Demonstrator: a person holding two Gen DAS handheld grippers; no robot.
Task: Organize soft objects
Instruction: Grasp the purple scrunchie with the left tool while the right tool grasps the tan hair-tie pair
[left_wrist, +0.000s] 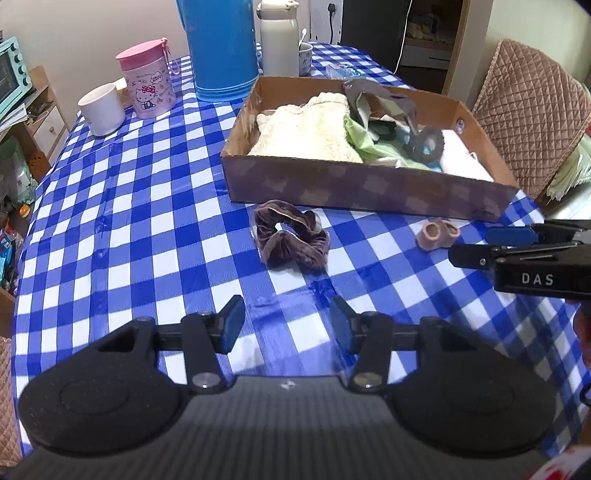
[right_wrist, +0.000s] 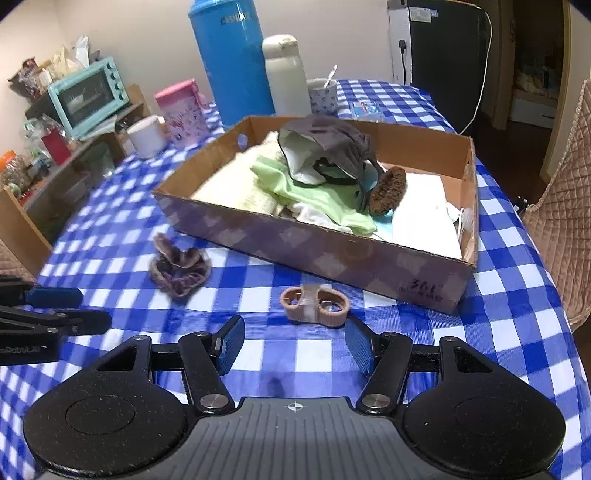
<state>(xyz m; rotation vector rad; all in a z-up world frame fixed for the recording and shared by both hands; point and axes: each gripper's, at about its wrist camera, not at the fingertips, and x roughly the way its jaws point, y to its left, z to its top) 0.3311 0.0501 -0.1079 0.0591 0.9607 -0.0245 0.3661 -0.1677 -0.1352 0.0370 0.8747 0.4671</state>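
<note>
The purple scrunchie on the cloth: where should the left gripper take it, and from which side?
Come down from above on the purple scrunchie and pinch its thick near fold. It lies flat, apart from the cardboard box, and the left gripper is open in front of it.

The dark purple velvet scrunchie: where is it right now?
The dark purple velvet scrunchie lies on the blue-and-white checked tablecloth, just outside the cardboard box's near wall, ahead of the open left gripper and left of the pair of beige hair ties.

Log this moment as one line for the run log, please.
left tongs open, empty | right tongs open, empty | purple scrunchie and beige hair ties on tablecloth, outside cardboard box
</note>
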